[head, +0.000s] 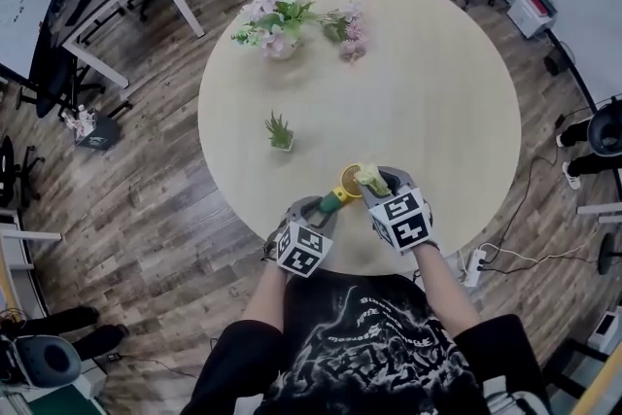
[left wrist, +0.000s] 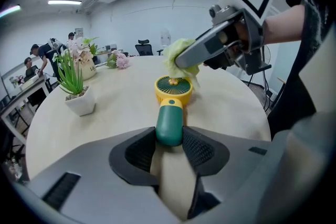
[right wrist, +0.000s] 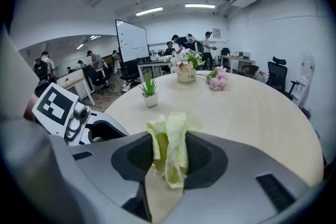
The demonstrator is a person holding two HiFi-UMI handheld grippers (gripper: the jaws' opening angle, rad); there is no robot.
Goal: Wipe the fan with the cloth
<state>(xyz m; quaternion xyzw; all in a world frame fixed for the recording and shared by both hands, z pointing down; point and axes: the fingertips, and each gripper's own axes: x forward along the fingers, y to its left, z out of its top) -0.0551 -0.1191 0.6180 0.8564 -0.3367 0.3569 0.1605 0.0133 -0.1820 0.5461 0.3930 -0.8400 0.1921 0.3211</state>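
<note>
Green handle of the fan is pinched btwn the left gripper fingers, both pads pressing its sides. Fan lies flat on the tabletop, yellow round head pointing away from the fingertips. Fingers of the right gripper clamp a yellow-green cloth, folds bunched btwn the pads, one end hanging below. Seen from the left fingers, cloth hangs at the far-right edge of the fan head; touching or not, can't tell. Ahead & left of those fingers: small potted plant in a white pot. Farther out, flower vase & pink flower bunch, well apart from the fan.
</note>
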